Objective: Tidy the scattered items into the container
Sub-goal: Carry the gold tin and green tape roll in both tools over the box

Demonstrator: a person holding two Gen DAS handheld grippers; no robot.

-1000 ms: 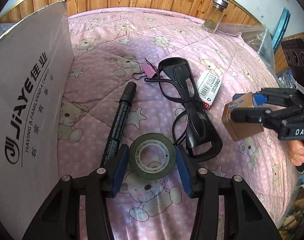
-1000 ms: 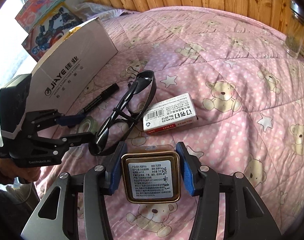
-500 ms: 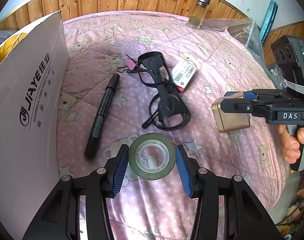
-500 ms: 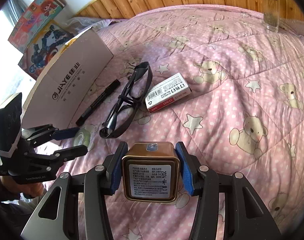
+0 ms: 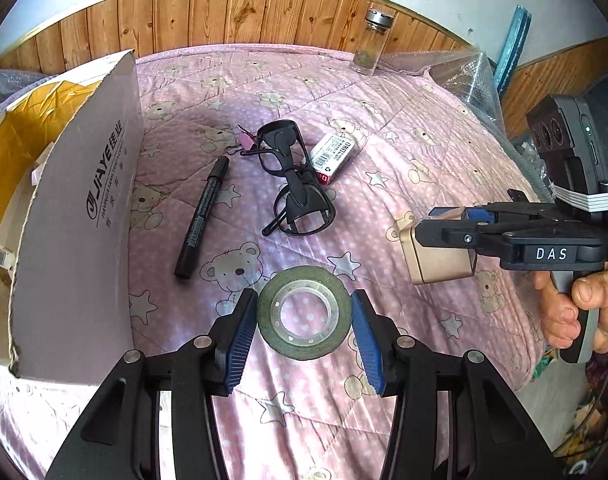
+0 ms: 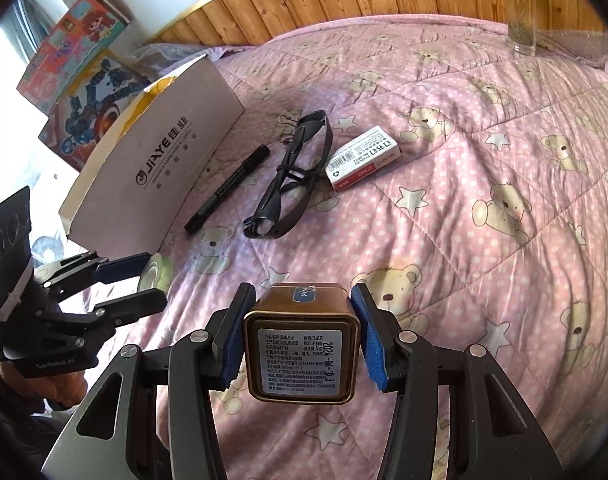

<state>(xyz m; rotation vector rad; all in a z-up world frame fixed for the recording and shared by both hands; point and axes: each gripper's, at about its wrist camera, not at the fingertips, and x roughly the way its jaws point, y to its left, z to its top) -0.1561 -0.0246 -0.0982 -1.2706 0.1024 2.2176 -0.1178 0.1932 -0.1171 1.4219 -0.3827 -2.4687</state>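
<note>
My left gripper (image 5: 304, 316) is shut on a dark green tape roll (image 5: 304, 313), held above the pink bear quilt. My right gripper (image 6: 302, 338) is shut on a small gold tin (image 6: 302, 344) with a white label; from the left wrist view the tin (image 5: 439, 256) hangs at the right. A white cardboard box (image 5: 76, 208) with a yellow inside stands at the left, open at the top. On the quilt lie a black marker (image 5: 202, 216), black glasses (image 5: 294, 184), a staples box (image 5: 335, 152) and a pink binder clip (image 5: 246, 142).
A glass jar (image 5: 369, 42) with a metal lid stands at the quilt's far edge by the wooden wall. Bubble wrap (image 5: 463, 76) lies at the far right. Colourful toy boxes (image 6: 76, 76) sit beyond the cardboard box. A hand (image 5: 575, 308) grips the right tool.
Both grippers have lifted and pulled back from the quilt with their loads, so the marker, glasses and staples box look farther away. The box's yellow inside has come into sight.
</note>
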